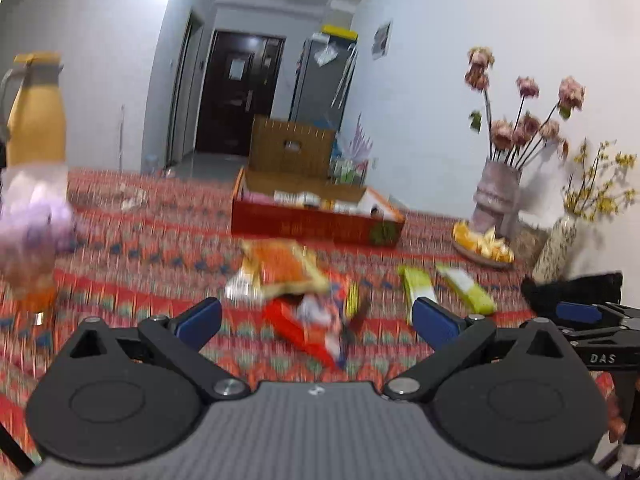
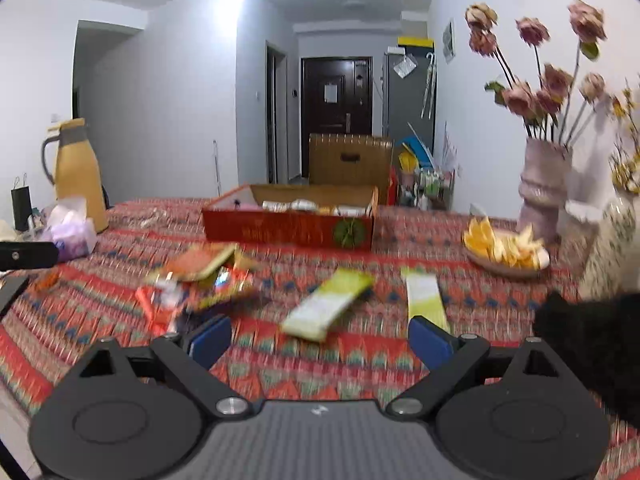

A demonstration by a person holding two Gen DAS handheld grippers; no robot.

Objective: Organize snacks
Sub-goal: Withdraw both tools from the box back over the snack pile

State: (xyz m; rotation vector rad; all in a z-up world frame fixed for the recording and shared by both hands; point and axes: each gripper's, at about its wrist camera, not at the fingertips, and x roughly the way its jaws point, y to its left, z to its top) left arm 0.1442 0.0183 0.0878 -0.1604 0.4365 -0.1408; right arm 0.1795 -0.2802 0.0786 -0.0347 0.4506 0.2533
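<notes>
Hovering over the bench, both wide and empty: left hand-held gripper, right hand-held gripper; snack packets scattered before the box.

Ahead of your jaws and off to the left stands a yellow thermos jug with a grey handle, upright on the patterned red tablecloth. Just in front of it sits a tissue pack — pale purple, a tissue poking from the top. Ahead and to the right you have a plate of orange slices, and beyond it a pale ribbed vase holding dried pink roses. A speckled vase with yellow sprigs stands further right, near the wall. Straight ahead, well past the table — a dark door, a brown cabinet and a grey fridge.
</notes>
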